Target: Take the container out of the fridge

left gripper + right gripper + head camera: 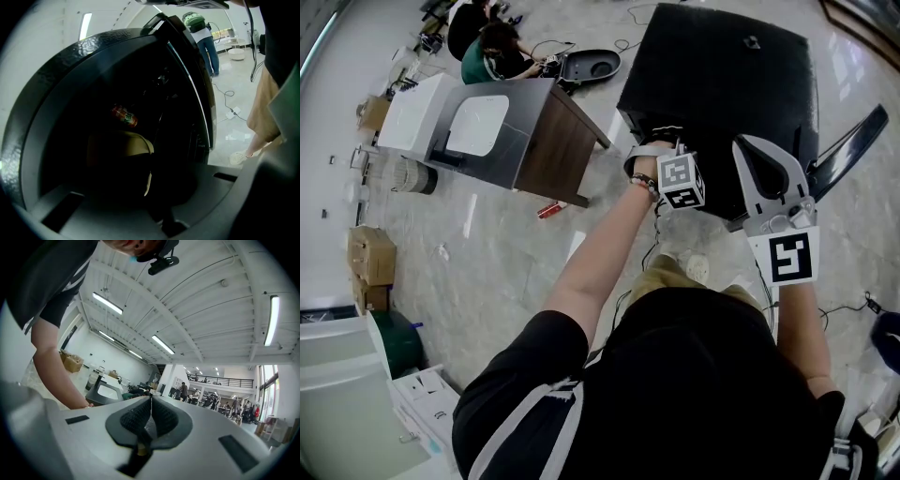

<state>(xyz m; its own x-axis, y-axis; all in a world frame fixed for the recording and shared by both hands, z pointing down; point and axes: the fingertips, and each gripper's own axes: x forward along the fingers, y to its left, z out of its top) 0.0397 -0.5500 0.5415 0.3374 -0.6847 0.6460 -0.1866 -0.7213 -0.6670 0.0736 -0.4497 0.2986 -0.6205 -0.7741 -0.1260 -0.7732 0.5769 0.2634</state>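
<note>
Left fingers [122, 183] are clenched inside the dark fridge [70, 61], at a beige container [136, 143]; whether they grip it cannot be told. Right fingers [133, 420] are pressed together, empty.

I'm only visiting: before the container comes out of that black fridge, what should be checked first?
1. Fridge door open: ok, swung aside from the black fridge.
2. Left gripper reaching inside: ok.
3. Left jaws closed: ok, together.
4. Grip on the tan container: cannot tell, too dark.
5. Red can behind it out of the way: cannot tell.
6. Right gripper free: ok, shut, empty, outside the fridge.
</note>
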